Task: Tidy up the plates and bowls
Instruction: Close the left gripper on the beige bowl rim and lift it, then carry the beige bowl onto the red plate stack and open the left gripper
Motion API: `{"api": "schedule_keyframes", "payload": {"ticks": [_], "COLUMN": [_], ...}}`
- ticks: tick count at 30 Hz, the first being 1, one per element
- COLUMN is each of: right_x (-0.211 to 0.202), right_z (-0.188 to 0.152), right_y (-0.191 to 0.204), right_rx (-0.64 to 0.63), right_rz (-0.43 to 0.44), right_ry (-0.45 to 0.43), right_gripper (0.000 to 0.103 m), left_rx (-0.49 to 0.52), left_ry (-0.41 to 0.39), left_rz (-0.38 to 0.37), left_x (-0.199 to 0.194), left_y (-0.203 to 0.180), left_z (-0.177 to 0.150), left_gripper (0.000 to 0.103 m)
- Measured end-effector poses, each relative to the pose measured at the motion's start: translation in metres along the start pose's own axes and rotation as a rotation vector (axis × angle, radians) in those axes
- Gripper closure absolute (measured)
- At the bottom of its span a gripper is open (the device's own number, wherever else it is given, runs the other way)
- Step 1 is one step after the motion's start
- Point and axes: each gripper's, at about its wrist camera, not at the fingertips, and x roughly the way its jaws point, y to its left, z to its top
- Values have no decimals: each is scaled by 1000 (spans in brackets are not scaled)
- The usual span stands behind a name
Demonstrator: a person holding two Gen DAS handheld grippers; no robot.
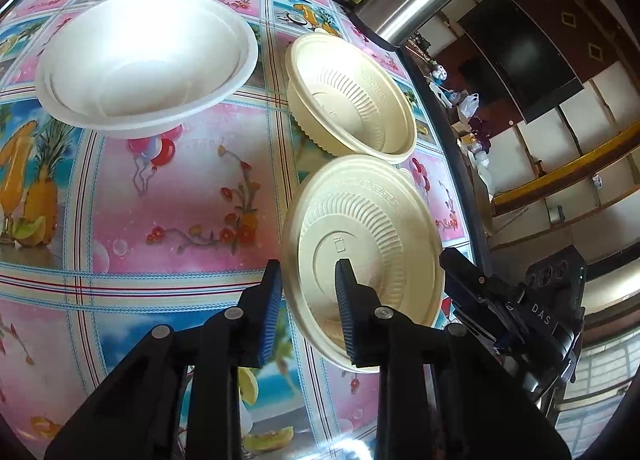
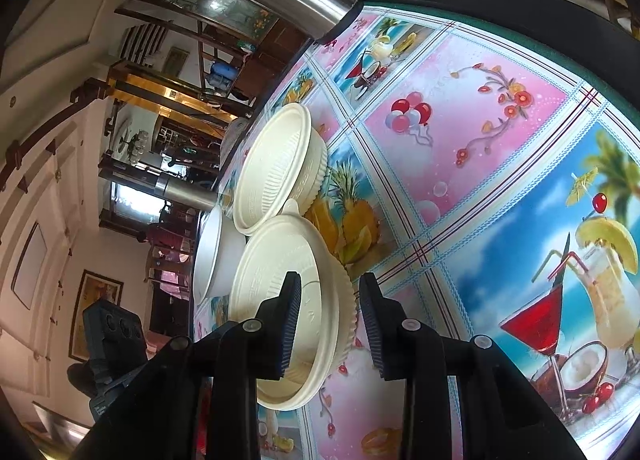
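Straddling the near cream bowl (image 1: 362, 244), the left gripper (image 1: 308, 292) has its jaws apart, one finger outside the rim and one inside. Right gripper (image 2: 330, 316) likewise spread across that bowl's wall. Second cream bowl (image 1: 352, 96) touching it at 12 o'clock; white bowls (image 1: 148, 60) at 10 o'clock on the patterned tablecloth (image 1: 192, 188).

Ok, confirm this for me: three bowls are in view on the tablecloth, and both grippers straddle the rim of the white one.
Wrong bowl. Both grippers straddle the rim of the nearest cream bowl, not the white bowl, which stands apart and untouched. The left wrist view shows the left gripper there; the right wrist view shows the right gripper. Three bowls is right.
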Motion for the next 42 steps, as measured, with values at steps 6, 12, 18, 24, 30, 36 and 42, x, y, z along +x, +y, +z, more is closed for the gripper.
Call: {"api": "schedule_keyframes", "payload": {"ticks": [6,12,18,24,30,36,42], "right_x": [3,-2,-2,-2,0,4,13], "right_z": [-2,0,-3,-5,-9,-24,-52], "right_y": [1,1,8,8,9,18,36], "right_rx": [-6,-21,-58,-68,-55,-53,-63], "right_rz": [-10,-38,-72,-72,-54,-30,5], "right_ry": [-1,-45,-65,-63,-43,-35,-10], "right_gripper": [74,92,93,93,93,93,93], "left_rx": [0,-4,-3,-10,-34,-62,-95], "left_ry": [2,-8,-17,-17,-24,-29,-63], "left_rz": [-2,-2,-3,0,-2,1,26], "left_x": [2,3,2,-1,-9,-26,-57], "left_y": [1,3,4,6,13,30,55], "left_z": [-1,-1,-2,-2,-7,-21,-38], "left_gripper": [92,95,95,95,95,95,95]}}
